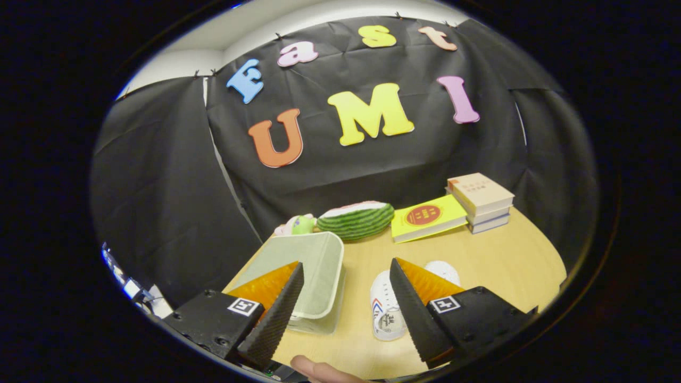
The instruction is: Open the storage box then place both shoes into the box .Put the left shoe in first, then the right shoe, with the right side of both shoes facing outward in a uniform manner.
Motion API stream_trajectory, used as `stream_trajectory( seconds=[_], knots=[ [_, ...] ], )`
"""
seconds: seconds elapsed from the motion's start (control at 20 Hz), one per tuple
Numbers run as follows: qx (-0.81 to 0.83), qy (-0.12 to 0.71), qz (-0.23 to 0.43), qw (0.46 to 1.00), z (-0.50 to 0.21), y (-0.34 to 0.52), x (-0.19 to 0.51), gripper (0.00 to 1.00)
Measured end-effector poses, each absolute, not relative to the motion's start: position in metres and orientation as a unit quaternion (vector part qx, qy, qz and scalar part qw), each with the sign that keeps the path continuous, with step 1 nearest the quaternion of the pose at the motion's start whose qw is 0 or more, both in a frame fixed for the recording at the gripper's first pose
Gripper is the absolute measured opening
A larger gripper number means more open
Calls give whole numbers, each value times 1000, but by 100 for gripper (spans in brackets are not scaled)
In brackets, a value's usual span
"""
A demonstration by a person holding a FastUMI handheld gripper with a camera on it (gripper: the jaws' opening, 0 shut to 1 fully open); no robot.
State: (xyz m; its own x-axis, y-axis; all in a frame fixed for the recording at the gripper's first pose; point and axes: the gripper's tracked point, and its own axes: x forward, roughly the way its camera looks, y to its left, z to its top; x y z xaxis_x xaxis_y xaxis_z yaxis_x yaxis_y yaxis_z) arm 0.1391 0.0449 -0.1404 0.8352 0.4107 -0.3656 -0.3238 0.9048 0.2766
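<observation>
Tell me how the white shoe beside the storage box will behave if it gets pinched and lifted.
The white shoe looks soft-sided, so it would probably squash a little under a pinch. Lying flat on the table, it seems unlikely to roll. It looks light for its size. The open tool has one finger over it, the other over the storage box.

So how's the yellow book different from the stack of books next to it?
The yellow book is a single volume with a bright yellow cover and a red round emblem; the stack of books is several volumes piled up, its top cover pale beige. The yellow book lies low on the wooden table, while the stack stands taller. Both lie flat, touching, far beyond the open fingers of the tool.
</observation>
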Motion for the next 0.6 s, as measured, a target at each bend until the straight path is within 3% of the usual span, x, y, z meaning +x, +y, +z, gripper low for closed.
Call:
stream_trajectory(
  seconds=[0.25,0.6],
  knots=[
    [148,276,267,911,-183,68,192,100],
    [293,401,397,772,-242,115,223,99]
  ],
)
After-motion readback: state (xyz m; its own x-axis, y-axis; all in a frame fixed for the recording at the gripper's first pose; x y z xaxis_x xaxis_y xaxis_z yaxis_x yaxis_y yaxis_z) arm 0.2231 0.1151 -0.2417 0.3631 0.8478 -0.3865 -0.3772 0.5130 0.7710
